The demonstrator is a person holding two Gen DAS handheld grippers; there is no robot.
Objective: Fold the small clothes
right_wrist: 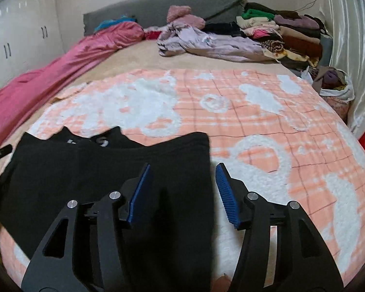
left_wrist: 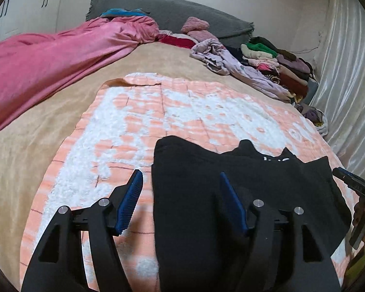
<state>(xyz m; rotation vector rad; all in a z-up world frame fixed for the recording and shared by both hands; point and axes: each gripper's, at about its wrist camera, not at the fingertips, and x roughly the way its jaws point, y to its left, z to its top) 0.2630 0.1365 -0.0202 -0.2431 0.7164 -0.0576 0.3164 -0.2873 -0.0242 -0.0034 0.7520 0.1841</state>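
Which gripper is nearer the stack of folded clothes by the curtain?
Right. The right gripper straddles the black garment's edge nearest the stack; the left gripper straddles the far edge.

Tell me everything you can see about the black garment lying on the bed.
The black garment is a soft, matte, knit-looking piece with small white lettering near its far edge. It lies flat on the peach and white blanket, partly folded, with one layer overlapping another and pointed corners along the far edge. The left claw and right claw both stand open over its outer side edges, one blue pad above the cloth and one above the blanket, neither pinching it.
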